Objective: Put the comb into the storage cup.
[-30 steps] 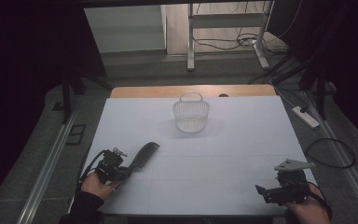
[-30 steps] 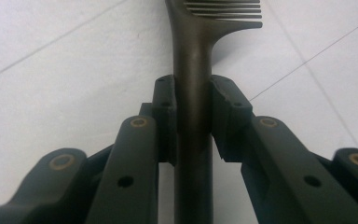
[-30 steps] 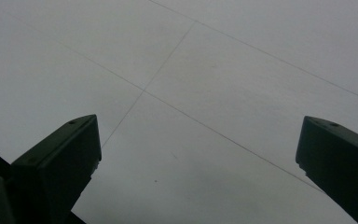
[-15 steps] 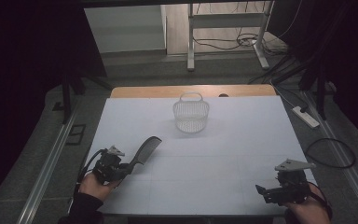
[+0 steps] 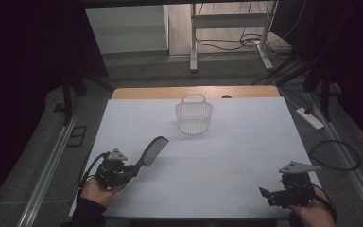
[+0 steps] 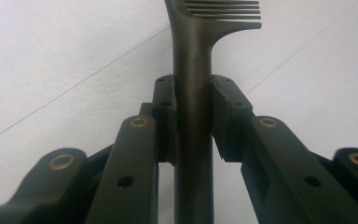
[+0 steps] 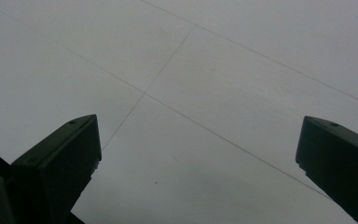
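Note:
A black comb [image 5: 151, 150] sticks out from my left gripper [image 5: 131, 169] at the table's front left, its toothed end raised and pointing toward the basket. In the left gripper view both pads clamp the comb's handle [image 6: 193, 93], with the teeth at the top edge. A small clear wire basket [image 5: 194, 114] with a handle stands at the far middle of the white table [image 5: 246, 142]. My right gripper [image 5: 264, 194] rests at the front right; its jaws stand wide apart over bare table in the right gripper view [image 7: 198, 154], with nothing between them.
A power strip [image 5: 309, 118] and a coiled cable [image 5: 335, 153] lie on the floor to the right of the table. A metal frame [image 5: 229, 33] stands beyond the far edge. A wooden strip [image 5: 146, 92] runs along the table's back.
My left gripper has lifted a little with the comb, whose tip has swung up and toward the basket. The right gripper has stayed where it was.

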Demonstrator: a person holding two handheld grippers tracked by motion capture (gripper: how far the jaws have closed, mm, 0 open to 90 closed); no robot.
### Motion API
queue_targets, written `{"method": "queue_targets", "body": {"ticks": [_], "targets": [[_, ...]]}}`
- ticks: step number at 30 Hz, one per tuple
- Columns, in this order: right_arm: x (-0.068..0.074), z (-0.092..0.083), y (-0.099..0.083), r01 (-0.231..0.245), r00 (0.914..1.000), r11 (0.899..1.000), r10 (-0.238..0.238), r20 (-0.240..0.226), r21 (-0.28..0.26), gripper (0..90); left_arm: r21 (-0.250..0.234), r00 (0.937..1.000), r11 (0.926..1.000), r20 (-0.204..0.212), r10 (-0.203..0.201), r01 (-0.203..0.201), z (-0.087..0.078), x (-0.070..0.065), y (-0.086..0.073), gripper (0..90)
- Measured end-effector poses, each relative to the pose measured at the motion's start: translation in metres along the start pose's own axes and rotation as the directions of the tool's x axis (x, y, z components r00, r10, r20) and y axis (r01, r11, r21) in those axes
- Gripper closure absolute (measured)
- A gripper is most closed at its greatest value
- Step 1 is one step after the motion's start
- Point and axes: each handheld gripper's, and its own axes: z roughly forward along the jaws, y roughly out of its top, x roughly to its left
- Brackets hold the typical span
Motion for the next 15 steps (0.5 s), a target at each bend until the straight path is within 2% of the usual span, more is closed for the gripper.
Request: {"method": "queue_targets", "body": {"ticks": [9, 15], "targets": [[0.0, -0.001, 0.0, 0.004, 1.0, 1.0, -0.004, -0.006, -0.008, 0.2, -0.052, 0.9993, 0.9984, 0.03, 0.022, -0.02, -0.006, -0.009, -0.001, 71.9], [0.0, -0.001, 0.0, 0.006, 0.9999, 1.0, -0.006, -0.008, -0.014, 0.2, -0.087, 0.9986, 0.9961, 0.05, 0.017, -0.012, -0.01, -0.011, -0.003, 71.9]]}}
